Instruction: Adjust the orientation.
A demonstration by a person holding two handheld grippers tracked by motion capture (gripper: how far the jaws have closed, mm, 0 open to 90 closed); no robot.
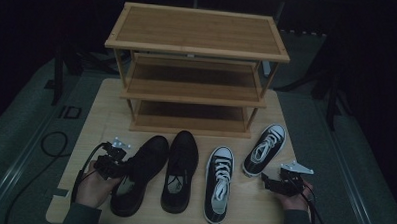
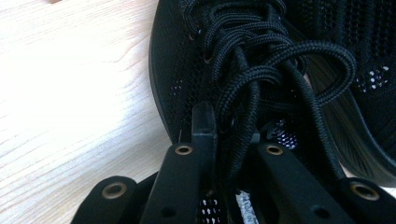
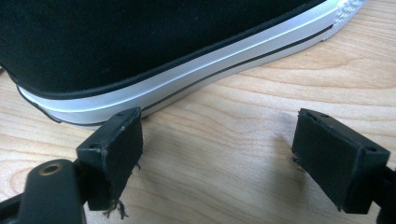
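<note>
A: Where is the left gripper point(image 1: 118, 165)?

B: At the near left of the table point(image 1: 101, 103), pressed into the leftmost black shoe point(image 1: 139, 172). In the left gripper view its jaws stand narrow, pinched on the shoe's side wall and laces point(image 2: 261, 70) close to the opening. It grips the shoe.

A: And that shoe itself?

B: It lies on the table, toe pointing far and a little right, heel near the front edge. Just to its right stands a second black shoe point(image 1: 180, 170), close beside it, perhaps touching at the toes.

A: The right gripper point(image 1: 270, 182)?

B: At the near right, low over the tabletop. Its jaws are spread wide with nothing between them but bare wood. In the right gripper view the white sole band of a black-and-white sneaker point(image 3: 187, 60) runs just beyond the left pad point(image 3: 116, 149), very near but apart from it.

A: Which sneaker?

B: The far right one point(image 1: 265, 148), angled toward the far right. Its mate point(image 1: 218, 182) lies between it and the black shoes.

A: Anything behind?

B: A three-tier wooden rack point(image 1: 195, 67) at the far side of the table, its shelves bare.
</note>
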